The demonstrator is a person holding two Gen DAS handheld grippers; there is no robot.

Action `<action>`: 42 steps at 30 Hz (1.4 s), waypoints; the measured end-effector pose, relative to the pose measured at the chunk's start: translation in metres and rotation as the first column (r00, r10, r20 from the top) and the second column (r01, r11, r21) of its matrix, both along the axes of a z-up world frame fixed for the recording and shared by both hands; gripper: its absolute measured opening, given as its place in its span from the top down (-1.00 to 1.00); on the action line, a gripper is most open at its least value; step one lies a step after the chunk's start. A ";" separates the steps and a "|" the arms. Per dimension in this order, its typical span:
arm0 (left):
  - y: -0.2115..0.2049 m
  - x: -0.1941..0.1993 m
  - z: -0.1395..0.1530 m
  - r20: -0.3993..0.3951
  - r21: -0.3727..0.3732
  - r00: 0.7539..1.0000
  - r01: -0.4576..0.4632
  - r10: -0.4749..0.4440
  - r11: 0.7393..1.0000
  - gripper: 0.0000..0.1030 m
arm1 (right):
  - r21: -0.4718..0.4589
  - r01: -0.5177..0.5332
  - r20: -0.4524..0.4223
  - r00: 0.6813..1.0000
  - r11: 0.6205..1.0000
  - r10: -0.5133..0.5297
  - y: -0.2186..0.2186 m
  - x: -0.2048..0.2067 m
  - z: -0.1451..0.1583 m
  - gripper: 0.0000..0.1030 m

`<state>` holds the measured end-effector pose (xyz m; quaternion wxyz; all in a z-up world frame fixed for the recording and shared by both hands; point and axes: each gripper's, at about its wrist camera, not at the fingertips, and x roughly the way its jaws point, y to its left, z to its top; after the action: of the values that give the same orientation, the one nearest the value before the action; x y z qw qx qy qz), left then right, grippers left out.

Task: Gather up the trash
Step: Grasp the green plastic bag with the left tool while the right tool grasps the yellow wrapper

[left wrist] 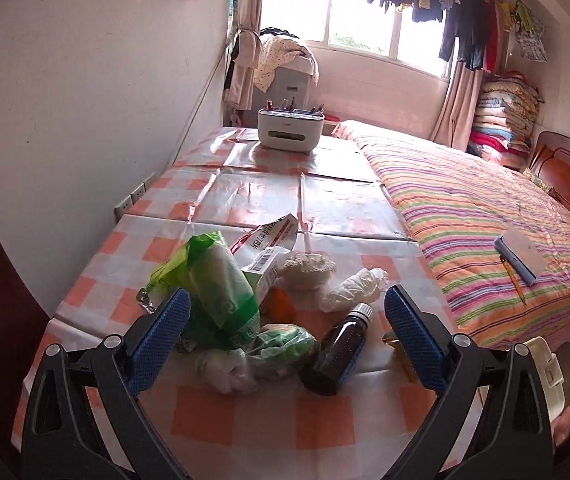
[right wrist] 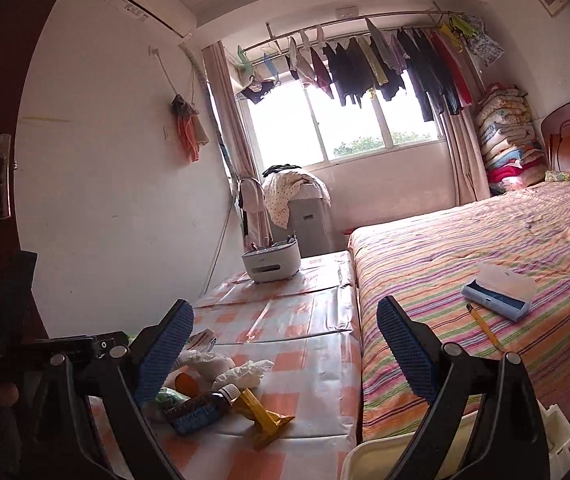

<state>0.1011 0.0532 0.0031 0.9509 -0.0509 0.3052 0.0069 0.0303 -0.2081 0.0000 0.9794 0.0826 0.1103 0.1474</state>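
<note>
The trash lies in a loose heap on the checked tabletop [left wrist: 325, 200], at its near end. In the left wrist view the heap sits just ahead of the left gripper [left wrist: 287, 312] and largely between the lines of its two blue pads: a green plastic bag [left wrist: 221, 292] stands tallest at the left, close against the left pad; a torn printed carton [left wrist: 265, 252] leans behind it; a crumpled white tissue [left wrist: 355, 290] lies toward the right pad; a dark brown bottle [left wrist: 337, 350] lies on its side nearest the camera, cap pointing away. A small clear-and-green wrapper [left wrist: 281, 346] rests beside the bottle, and something orange [left wrist: 279, 302], perhaps a lid, shows behind it, half hidden. The jaws of this gripper stand wide and hold nothing; no pad touches the heap.

In the right wrist view the same heap lies low and to the left of the right gripper [right wrist: 285, 334], mostly behind its left pad, with a yellow wrapper [right wrist: 263, 414] at the heap's right edge. These jaws are wide too, with nothing between them.

A white bin [right wrist: 369, 458] edge shows below the right gripper. Farther off, a white organiser box [left wrist: 291, 126] stands at the tabletop's far end, and a striped bed [left wrist: 485, 208] runs alongside on the right.
</note>
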 end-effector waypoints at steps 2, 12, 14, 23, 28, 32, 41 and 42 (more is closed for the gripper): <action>0.022 0.007 -0.008 -0.027 -0.013 0.999 -0.042 0.042 0.999 -0.87 | -0.060 -0.076 -0.057 0.996 0.995 0.072 0.023 0.014 -0.012 -0.75; 0.049 0.023 -0.032 -0.087 -0.042 0.995 -0.055 0.051 0.998 -0.87 | -0.172 -0.199 -0.313 0.940 0.965 0.138 0.056 0.070 -0.072 -0.75; 0.047 0.027 -0.034 -0.094 -0.047 0.995 -0.050 0.045 0.998 -0.87 | -0.178 -0.218 -0.342 0.928 0.960 0.147 0.058 0.076 -0.078 -0.75; 0.048 0.047 -0.045 -0.147 -0.067 0.984 -0.107 0.096 0.992 -0.87 | -0.253 -0.245 -0.392 0.911 0.936 0.132 0.069 0.088 -0.088 -0.75; 0.049 0.060 -0.053 -0.192 -0.055 0.973 -0.141 0.128 0.988 -0.87 | -0.278 -0.265 -0.449 0.886 0.923 0.119 0.075 0.096 -0.096 -0.74; 0.049 0.068 -0.060 -0.224 -0.017 0.962 -0.167 0.159 0.986 -0.87 | -0.313 -0.289 -0.508 0.856 0.905 0.098 0.083 0.101 -0.106 -0.16; 0.065 0.066 -0.067 -0.238 -0.059 0.957 -0.186 0.167 0.981 0.55 | -0.283 -0.291 -0.518 0.848 0.914 0.110 0.077 0.093 -0.104 0.67; 0.068 0.064 -0.066 -0.228 -0.071 0.958 -0.193 0.173 0.979 0.60 | -0.275 -0.289 -0.511 0.852 0.917 0.115 0.076 0.091 -0.101 0.67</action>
<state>0.1651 0.1216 -0.0629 0.9029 -0.1217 0.4030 0.0865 0.1216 -0.1322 -0.1014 0.8980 -0.0666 0.3842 0.2040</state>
